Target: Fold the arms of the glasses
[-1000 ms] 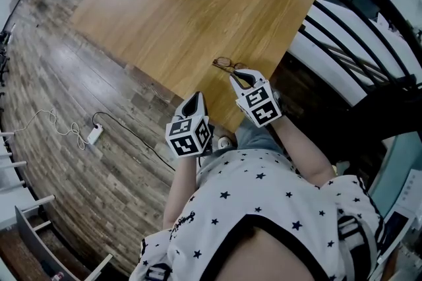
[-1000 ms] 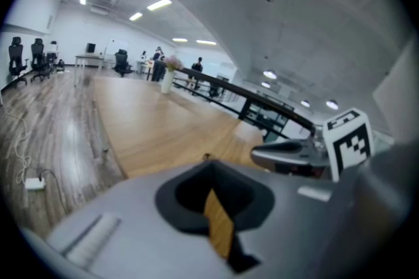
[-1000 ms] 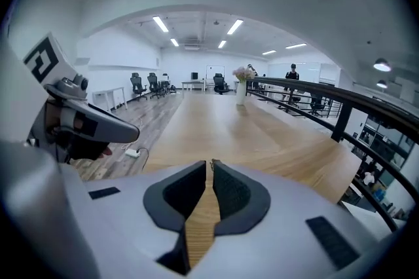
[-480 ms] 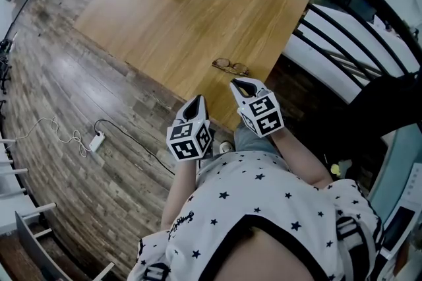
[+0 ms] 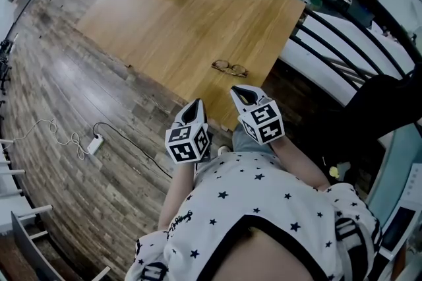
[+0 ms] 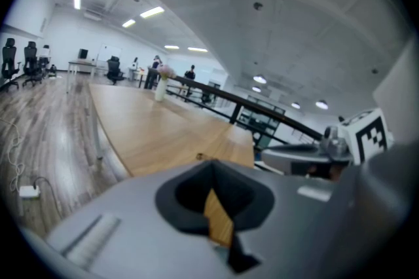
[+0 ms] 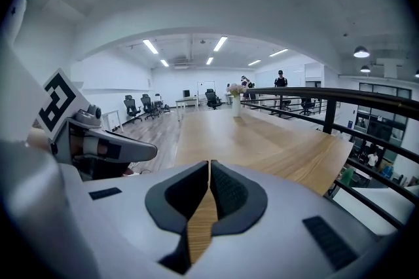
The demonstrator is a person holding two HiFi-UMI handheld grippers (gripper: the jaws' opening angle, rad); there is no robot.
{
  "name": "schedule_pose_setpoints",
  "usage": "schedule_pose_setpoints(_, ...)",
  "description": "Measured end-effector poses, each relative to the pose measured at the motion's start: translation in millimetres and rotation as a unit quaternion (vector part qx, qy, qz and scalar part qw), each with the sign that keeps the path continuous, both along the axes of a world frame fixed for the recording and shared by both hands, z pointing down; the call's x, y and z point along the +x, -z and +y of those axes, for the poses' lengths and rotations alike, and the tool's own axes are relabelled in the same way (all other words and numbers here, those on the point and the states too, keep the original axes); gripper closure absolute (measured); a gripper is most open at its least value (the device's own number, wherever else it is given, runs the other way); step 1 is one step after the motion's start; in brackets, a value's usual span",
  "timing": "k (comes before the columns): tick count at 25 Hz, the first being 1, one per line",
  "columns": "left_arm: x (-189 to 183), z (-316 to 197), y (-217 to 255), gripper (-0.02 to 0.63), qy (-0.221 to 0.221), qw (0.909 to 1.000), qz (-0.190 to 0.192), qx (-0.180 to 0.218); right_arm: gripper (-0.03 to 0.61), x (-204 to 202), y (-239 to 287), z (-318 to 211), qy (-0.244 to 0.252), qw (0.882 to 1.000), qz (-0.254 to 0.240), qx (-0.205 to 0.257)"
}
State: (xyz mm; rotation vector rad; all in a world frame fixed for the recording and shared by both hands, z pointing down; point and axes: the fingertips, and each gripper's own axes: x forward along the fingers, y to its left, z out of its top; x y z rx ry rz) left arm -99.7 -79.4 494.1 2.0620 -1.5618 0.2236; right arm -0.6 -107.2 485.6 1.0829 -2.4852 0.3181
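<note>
Head view: the glasses [image 5: 229, 67] lie on the surface [image 5: 198, 16]. The right claw [image 5: 242, 92] is just short of the glasses and the left claw [image 5: 196, 103] farther back.

Left gripper view: the jaws are together, with nothing between them.

Right gripper view: the jaws are together too. Likely risk: nudged by a closed claw, the glasses would skid rather than fold.

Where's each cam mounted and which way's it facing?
Head view: on the person's head, steeply down at the wooden table and glasses; star-print shirt, left tongs, right tongs show.
Left gripper view: on the left tongs, along shut jaws across the table toward the vase; right tongs at right.
Right gripper view: on the right tongs, along shut jaws down the table; left tongs at left.
Shared by all: table, vase.
</note>
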Motion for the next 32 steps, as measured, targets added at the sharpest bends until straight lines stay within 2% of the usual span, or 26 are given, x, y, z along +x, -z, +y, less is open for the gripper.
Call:
schedule_pose_setpoints(9,1.0,1.8,2.1,0.607,0.000,1.0000,0.004,0.004,0.561,2.0,6.3,2.4,-0.008,1.000,-0.013,0.003)
schedule_pose_setpoints(32,0.9,-1.3,-1.2,0.607,0.006,0.9999,0.009,-0.001,0.563,-2.0,10.1,0.3,0.012,1.000,-0.023,0.001)
